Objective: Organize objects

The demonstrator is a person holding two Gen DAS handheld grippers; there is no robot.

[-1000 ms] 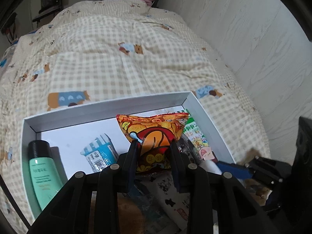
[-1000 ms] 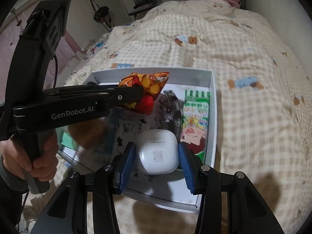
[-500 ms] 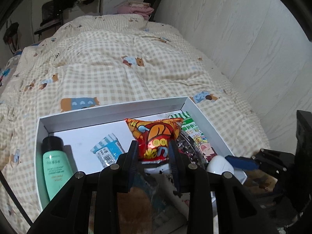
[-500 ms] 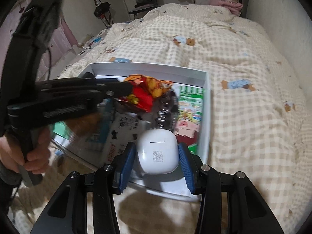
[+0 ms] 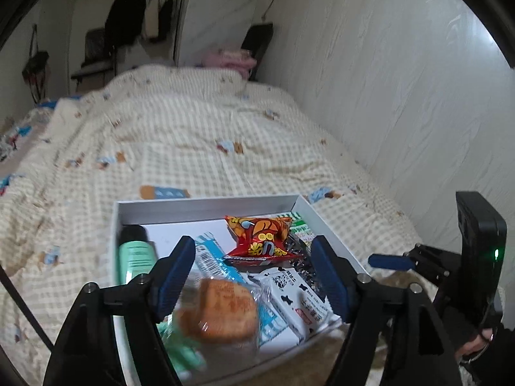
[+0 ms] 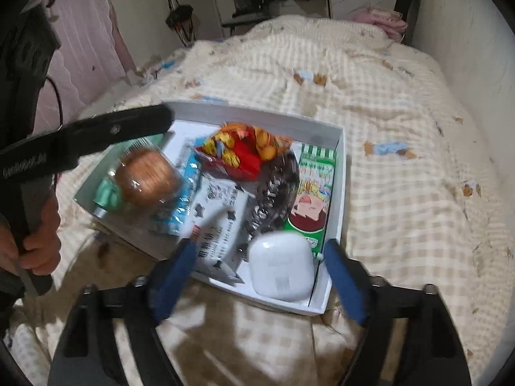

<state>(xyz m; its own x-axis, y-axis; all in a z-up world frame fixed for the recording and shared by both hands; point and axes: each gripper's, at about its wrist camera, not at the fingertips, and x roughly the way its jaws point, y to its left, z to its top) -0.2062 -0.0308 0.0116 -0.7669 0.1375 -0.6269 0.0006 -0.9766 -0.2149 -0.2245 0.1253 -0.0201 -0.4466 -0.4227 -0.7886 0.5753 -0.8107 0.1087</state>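
A white box (image 5: 206, 207) lies on the checked quilt and holds several items. My left gripper (image 5: 251, 267) hovers over its near side with jaws opening and nothing pressed between the pads. The red snack bag (image 5: 257, 236) rests free in the box beyond the fingertips. A wrapped bun (image 5: 219, 312) and a milk carton (image 5: 289, 292) lie below the fingers. My right gripper (image 6: 257, 276) is also opening. The white earbud case (image 6: 281, 268) sits in the box's near right corner between its fingers, and the pads stand clear of it.
A green tube (image 5: 135, 254), a blue packet (image 5: 209, 257), a green cartoon packet (image 6: 312, 193) and a dark glossy packet (image 6: 273, 186) fill the box. A hand (image 6: 38, 244) grips the left tool. A wall (image 5: 402, 96) runs along the bed's right side.
The left gripper let go of the red snack bag and drew back and up. The right gripper opened off the white earbud case, which now lies in the box.
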